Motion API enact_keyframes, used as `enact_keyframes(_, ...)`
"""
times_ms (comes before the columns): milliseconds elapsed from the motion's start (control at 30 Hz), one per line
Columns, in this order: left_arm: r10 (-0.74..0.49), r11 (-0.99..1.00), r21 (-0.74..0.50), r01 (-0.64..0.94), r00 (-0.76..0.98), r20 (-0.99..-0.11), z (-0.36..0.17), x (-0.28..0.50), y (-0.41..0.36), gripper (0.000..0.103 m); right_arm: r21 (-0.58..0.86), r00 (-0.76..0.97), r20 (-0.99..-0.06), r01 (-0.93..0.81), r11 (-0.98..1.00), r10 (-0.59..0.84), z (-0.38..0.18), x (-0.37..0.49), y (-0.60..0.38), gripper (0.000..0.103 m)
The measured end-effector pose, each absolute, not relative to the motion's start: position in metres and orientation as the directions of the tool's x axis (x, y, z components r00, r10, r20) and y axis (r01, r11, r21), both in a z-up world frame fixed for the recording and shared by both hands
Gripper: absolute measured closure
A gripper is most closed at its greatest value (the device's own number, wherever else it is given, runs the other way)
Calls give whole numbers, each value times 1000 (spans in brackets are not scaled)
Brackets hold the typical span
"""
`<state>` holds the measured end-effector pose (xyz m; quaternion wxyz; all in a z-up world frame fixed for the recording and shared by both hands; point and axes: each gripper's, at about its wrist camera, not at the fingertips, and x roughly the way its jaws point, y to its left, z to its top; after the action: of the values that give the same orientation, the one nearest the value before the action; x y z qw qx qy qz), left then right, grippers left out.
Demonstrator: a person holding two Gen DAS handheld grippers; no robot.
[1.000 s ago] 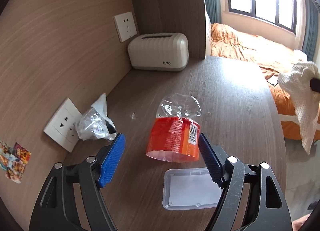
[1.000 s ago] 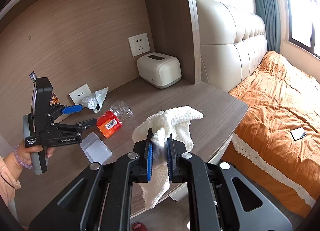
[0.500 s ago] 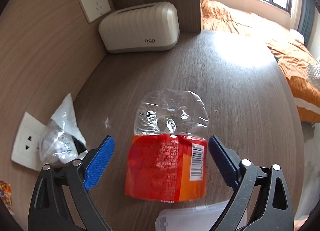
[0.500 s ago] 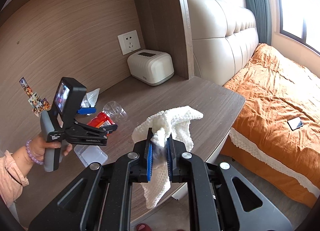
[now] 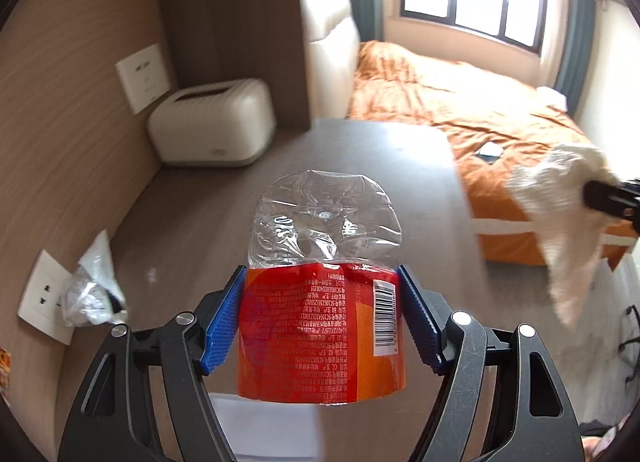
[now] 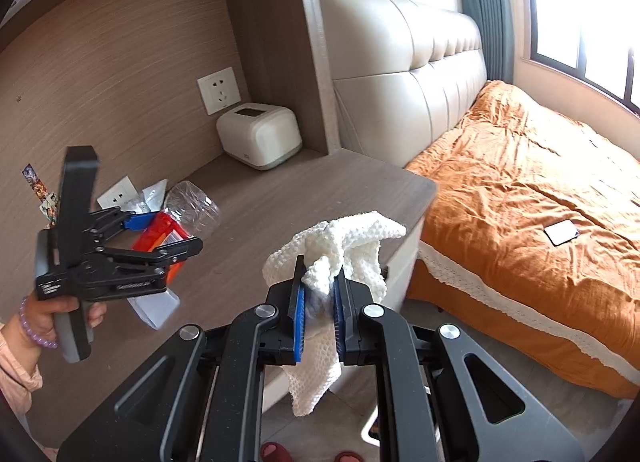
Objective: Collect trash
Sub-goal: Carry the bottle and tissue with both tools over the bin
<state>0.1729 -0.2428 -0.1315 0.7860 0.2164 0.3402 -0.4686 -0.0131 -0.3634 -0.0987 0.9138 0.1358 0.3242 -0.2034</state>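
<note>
The left hand-held gripper (image 5: 322, 320) has just been closing on the crushed bottle (image 5: 322, 302) over the table (image 5: 360, 166) — pads at its red label (contact looks made). The right hand-held gripper (image 6: 318, 302) clamps a white cloth (image 6: 340, 250). Next: carry the bottle off gently — it crumples.

- Wooden desk (image 5: 360, 166) carrying a white ribbed box (image 5: 212, 128) at the back corner, crumpled clear wrapper (image 5: 90, 294) lying by the wall socket
- Orange bed (image 6: 532, 198) bearing a small dark card (image 6: 562, 233)
</note>
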Motion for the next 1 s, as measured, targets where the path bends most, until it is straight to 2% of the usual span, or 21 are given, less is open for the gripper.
enact_keyframes(233,-613,392,-28,919,238,-753,-140,97,-279,31,98,653,-689,513,853,-313,-111,-62,-393,90)
enact_keyframes(533,-582,283,-93,955,93,-808,-189,12,-325,31,93,579,-741,590,802,-340,-151,-116,-432,90)
enact_keyframes(767,-509,212,-136,968,-10,-861,-276,-32,-362,31,142,545,-791,606,782,-279,-215,-125,-453,90)
enact_keyframes(1000,-444,174,-173,969,-80,-892,-379,-51,-386,31,153,480,-852,612,776,-210,-307,-117,-466,90)
